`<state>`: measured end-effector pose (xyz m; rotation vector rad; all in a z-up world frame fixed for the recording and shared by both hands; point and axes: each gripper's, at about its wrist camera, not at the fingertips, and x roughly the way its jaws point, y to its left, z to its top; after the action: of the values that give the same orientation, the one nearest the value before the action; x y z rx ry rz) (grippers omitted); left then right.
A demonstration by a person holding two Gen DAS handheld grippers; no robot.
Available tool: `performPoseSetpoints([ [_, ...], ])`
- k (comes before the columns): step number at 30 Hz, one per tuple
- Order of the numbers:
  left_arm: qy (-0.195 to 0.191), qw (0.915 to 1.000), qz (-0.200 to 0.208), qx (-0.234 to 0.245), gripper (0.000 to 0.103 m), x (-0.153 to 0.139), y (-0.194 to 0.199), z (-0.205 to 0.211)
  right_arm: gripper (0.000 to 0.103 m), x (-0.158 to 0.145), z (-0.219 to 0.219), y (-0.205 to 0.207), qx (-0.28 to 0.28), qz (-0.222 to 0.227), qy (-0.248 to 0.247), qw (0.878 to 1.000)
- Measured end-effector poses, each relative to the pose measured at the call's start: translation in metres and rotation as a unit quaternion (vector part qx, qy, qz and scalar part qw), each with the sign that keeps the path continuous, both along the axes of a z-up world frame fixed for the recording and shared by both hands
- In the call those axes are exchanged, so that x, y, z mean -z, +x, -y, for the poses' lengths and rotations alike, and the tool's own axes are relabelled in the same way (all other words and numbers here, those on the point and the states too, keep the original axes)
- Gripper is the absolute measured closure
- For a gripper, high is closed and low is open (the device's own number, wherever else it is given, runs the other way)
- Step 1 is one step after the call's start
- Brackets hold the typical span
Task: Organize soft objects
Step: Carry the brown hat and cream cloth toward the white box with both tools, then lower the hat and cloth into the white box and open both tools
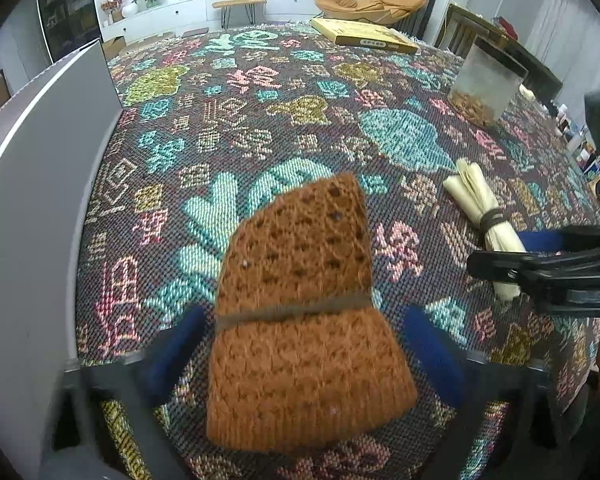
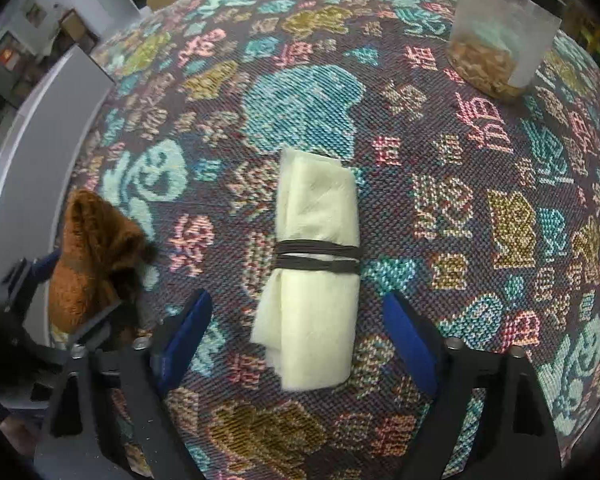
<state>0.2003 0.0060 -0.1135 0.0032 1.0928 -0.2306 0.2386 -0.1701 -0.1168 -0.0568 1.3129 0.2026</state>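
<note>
A brown knitted cloth (image 1: 300, 320), folded and tied with a dark band, lies on the patterned tablecloth between the blue pads of my open left gripper (image 1: 304, 352). It also shows at the left of the right wrist view (image 2: 92, 256). A cream cloth roll (image 2: 316, 264), bound by a dark band, lies between the blue pads of my open right gripper (image 2: 300, 344). The roll also shows in the left wrist view (image 1: 480, 208), with my right gripper's black fingers (image 1: 548, 264) around its near end. Neither gripper is closed on its cloth.
A grey box wall (image 1: 40, 184) stands along the left. A clear container (image 1: 488, 84) holding brown pieces stands at the far right. A flat yellow box (image 1: 364, 34) lies at the far edge. The colourful woven tablecloth (image 1: 260, 120) covers the table.
</note>
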Motion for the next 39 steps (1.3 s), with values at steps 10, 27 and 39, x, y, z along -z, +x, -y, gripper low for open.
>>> performPoseSetpoints([
  [10, -0.126, 0.9881, 0.085, -0.024, 0.034, -0.098, -0.029, -0.047, 0.065, -0.108, -0.045, -0.02, -0.034, 0.102, 0.047, 0.993],
  [27, 0.027, 0.9724, 0.095, -0.211, 0.02, -0.111, -0.131, -0.244, 0.024, -0.15, -0.33, -0.052, -0.256, 0.136, 0.122, 0.949],
  [39, 0.061, 0.9628, 0.139, -0.223, 0.008, -0.138, -0.163, -0.226, 0.025, -0.156, -0.316, -0.088, -0.268, 0.144, 0.095, 0.948],
])
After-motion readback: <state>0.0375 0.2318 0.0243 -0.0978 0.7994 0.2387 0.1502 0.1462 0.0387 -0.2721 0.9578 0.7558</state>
